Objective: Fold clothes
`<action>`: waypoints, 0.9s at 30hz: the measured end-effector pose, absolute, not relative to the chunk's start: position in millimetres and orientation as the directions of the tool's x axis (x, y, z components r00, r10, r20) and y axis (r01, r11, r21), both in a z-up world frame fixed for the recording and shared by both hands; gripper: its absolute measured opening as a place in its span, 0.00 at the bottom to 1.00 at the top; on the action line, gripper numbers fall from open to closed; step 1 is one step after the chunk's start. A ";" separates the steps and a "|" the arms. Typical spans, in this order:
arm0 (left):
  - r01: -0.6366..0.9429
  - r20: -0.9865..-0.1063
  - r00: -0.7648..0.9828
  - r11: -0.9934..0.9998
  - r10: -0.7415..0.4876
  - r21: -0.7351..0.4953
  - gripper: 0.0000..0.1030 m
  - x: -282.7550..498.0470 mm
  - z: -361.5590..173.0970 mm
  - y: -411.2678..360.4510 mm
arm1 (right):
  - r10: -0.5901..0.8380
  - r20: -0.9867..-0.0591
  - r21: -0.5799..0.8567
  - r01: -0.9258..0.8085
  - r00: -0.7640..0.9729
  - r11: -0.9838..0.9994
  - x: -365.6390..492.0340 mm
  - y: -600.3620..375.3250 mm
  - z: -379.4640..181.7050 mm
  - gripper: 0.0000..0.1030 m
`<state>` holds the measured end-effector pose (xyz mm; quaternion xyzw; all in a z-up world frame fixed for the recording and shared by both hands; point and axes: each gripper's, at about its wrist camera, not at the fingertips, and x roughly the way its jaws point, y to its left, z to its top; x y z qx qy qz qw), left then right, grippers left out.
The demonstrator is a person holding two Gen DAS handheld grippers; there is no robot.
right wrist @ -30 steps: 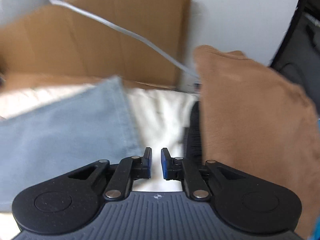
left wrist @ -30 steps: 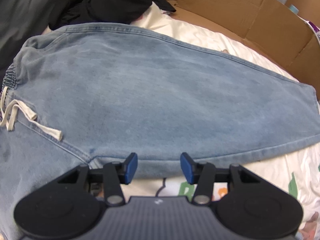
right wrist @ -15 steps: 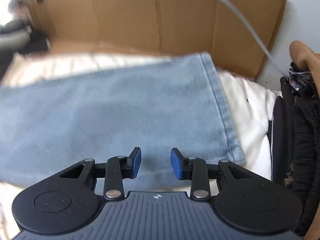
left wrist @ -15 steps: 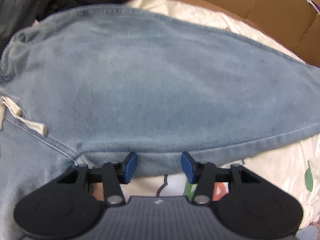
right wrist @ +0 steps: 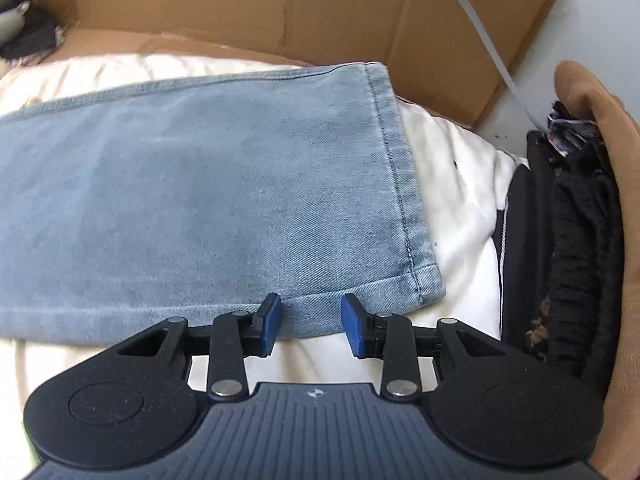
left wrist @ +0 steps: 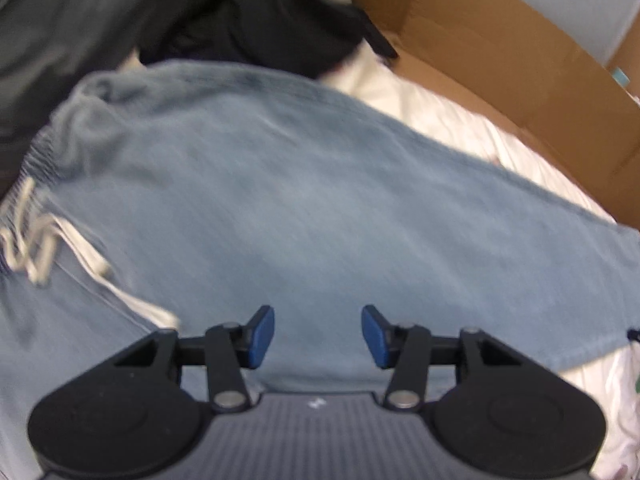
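Both my grippers, left gripper [left wrist: 318, 336] and right gripper [right wrist: 311, 326], hover jaws open over the jeans [right wrist: 208, 200]; I should bite the hem squarely, both layers.

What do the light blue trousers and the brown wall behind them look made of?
Light blue trousers: likely washed denim, matte; twill weave, stitched hem, faded patches. Brown wall: corrugated cardboard, dull; creased panels, raw cut edges.

Left gripper [left wrist: 318, 336] and right gripper [right wrist: 310, 324] agape
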<state>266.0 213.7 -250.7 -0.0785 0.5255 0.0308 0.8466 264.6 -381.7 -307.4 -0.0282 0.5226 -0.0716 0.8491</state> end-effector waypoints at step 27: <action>-0.172 -0.815 0.539 0.975 0.212 0.140 0.69 348.8 -299.2 325.4 | -0.087 -0.858 -0.047 0.090 0.506 0.995 232.6 -328.7 -320.2 0.43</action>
